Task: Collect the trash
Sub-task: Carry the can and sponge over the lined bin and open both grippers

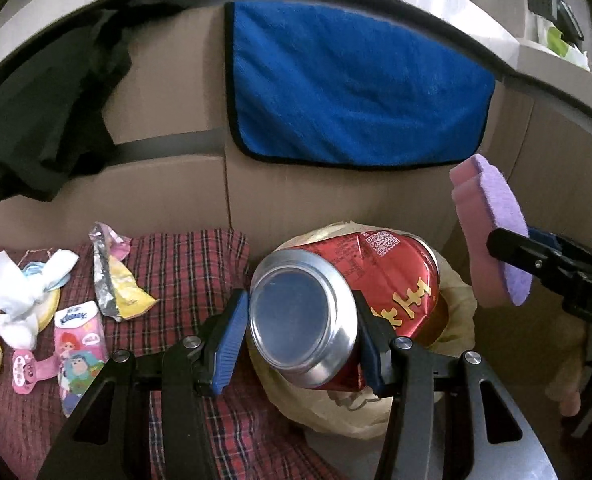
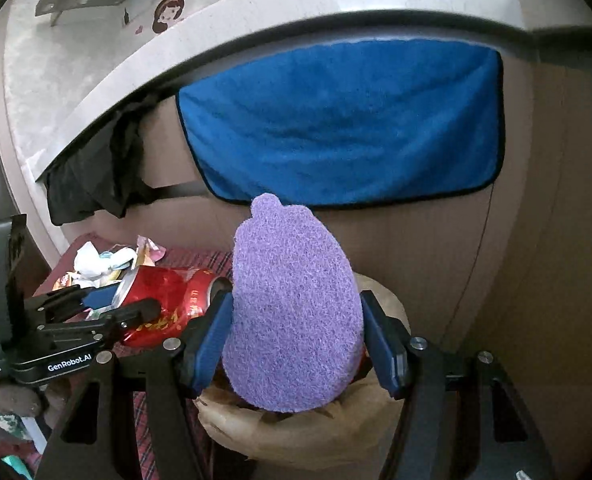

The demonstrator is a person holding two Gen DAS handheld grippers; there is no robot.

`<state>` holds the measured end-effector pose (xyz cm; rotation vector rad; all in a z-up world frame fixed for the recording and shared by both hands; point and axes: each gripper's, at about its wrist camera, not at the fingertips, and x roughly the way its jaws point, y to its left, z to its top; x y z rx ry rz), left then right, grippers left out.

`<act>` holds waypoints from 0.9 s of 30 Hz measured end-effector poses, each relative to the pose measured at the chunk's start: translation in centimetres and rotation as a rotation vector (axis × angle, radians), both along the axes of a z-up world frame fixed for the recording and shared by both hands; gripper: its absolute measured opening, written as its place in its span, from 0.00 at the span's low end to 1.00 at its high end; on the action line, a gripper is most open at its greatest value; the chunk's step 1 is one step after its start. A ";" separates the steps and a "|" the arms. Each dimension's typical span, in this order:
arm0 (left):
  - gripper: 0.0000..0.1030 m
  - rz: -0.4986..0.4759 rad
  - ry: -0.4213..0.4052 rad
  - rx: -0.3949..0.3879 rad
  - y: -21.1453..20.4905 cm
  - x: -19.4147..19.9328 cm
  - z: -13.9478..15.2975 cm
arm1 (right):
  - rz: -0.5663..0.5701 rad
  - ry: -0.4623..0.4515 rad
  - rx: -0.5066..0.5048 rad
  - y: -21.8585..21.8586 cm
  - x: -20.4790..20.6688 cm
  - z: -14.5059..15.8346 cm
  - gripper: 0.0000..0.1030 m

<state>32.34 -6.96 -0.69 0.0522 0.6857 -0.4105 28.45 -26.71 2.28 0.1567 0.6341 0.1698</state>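
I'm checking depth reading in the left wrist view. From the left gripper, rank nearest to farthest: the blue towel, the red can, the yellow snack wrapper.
1. Red can: clamped in the left gripper, above the trash bag.
2. Yellow snack wrapper: to the left, on the plaid cloth.
3. Blue towel: hanging on the cabinet front behind, farthest.
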 end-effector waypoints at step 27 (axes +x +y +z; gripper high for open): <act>0.67 -0.046 0.134 -0.263 1.4 4.8 -2.1 | -0.023 0.062 0.220 -3.4 3.4 -4.7 0.63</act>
